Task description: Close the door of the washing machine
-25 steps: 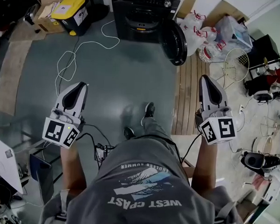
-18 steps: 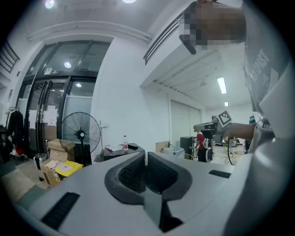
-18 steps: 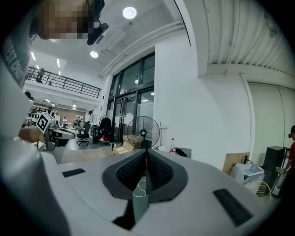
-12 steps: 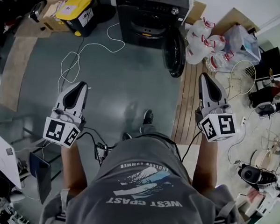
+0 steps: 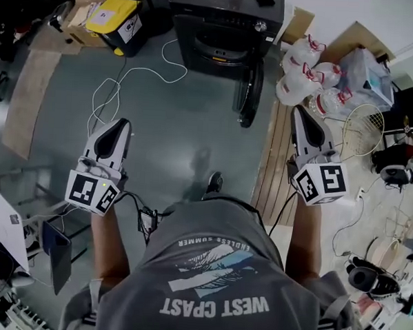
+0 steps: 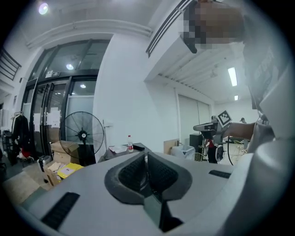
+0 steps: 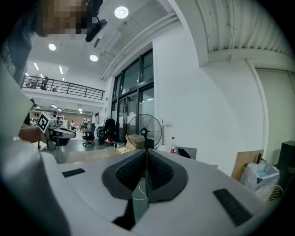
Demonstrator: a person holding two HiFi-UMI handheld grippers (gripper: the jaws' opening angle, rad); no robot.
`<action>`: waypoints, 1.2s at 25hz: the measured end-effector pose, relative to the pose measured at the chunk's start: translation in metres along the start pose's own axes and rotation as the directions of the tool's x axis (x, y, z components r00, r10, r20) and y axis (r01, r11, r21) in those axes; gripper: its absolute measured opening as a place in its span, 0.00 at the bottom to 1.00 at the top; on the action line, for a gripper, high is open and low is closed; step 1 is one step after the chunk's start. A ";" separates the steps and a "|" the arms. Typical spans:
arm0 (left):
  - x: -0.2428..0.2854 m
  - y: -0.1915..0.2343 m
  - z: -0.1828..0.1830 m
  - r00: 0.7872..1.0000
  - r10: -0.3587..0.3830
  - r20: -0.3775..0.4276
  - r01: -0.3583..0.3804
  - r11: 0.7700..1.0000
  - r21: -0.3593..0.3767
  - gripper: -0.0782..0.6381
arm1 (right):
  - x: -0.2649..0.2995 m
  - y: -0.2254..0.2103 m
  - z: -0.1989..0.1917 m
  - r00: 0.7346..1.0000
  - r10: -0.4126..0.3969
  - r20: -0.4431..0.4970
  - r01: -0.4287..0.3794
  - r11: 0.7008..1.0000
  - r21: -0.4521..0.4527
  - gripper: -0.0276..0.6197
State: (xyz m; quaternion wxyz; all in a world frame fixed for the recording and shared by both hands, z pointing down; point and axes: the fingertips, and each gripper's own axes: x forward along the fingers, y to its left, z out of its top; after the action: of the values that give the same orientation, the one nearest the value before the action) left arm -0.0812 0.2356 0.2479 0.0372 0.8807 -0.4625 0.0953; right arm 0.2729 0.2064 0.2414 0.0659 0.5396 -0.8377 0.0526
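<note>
Black and boxy, the washing machine (image 5: 224, 27) stood at the far edge of the grey-green floor (image 5: 174, 125), in the top middle of the head view. Its round door (image 5: 249, 94) hung open from the right side of the front. It was seen nearly edge-on and swung out toward the person (image 5: 214, 285).

The left gripper (image 5: 116, 130) was held over the bare floor, left of the machine and well short of it. In the left gripper view its fingers (image 6: 131, 173) were pressed together with nothing between them. The right gripper (image 5: 302, 121) was held over the wooden boards (image 5: 270, 164) that border the floor on the right. In the right gripper view its fingers (image 7: 159, 170) were likewise closed on nothing.

The door lay ahead of both grippers and between their lines. It was nearer the right gripper, a little left of its tip, but apart from it and touching neither.

A white cable (image 5: 124, 84) looped across the floor from the machine toward the left gripper. A black box with a yellow lid (image 5: 116, 18) sat by the far left corner. Plastic water jugs (image 5: 301, 69) stood just right of the door. A standing fan (image 7: 144, 131) showed beyond the right fingers.
</note>
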 end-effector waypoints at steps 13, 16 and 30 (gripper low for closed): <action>0.054 0.023 -0.009 0.999 0.030 -0.022 -0.031 0.999 -0.029 0.16 | 0.066 -0.028 -0.017 0.996 0.067 -0.063 -0.067 0.998 0.004 0.09; 0.076 0.041 -0.013 1.000 0.008 -0.016 -0.008 0.999 -0.040 0.16 | 0.086 -0.033 -0.017 0.996 0.051 -0.069 -0.051 0.999 -0.003 0.09; 0.203 0.143 0.006 0.990 -0.137 0.018 0.137 0.990 -0.008 0.16 | 0.202 -0.035 -0.014 0.992 0.020 -0.122 -0.023 0.999 -0.028 0.09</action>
State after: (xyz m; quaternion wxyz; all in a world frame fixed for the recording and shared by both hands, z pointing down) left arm -0.0858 -0.0105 0.2800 0.0436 0.9111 -0.4015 0.0830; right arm 0.2228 0.0133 0.2897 0.1244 0.5252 -0.8386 0.0736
